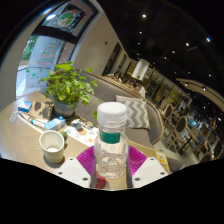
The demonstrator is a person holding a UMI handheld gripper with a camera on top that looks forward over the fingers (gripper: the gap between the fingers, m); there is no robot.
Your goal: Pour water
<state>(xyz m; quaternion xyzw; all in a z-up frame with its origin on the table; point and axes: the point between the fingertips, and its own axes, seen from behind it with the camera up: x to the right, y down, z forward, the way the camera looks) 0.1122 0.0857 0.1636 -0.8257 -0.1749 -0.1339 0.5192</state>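
Bottle (112, 145) between tool (112, 172) fingers, cup (52, 147) beside

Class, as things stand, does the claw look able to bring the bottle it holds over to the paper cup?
Probably yes. The claw has its pink pads on the bottle, and the paper cup stands open beside it on the table, with nothing between them.

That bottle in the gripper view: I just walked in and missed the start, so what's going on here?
A hand-held gripper has its fingers closed on a clear water bottle with a white cap, held upright above the table. A white cup stands on the table off to the side of the bottle, apart from it. A potted plant sits farther back. Nothing is being poured yet.
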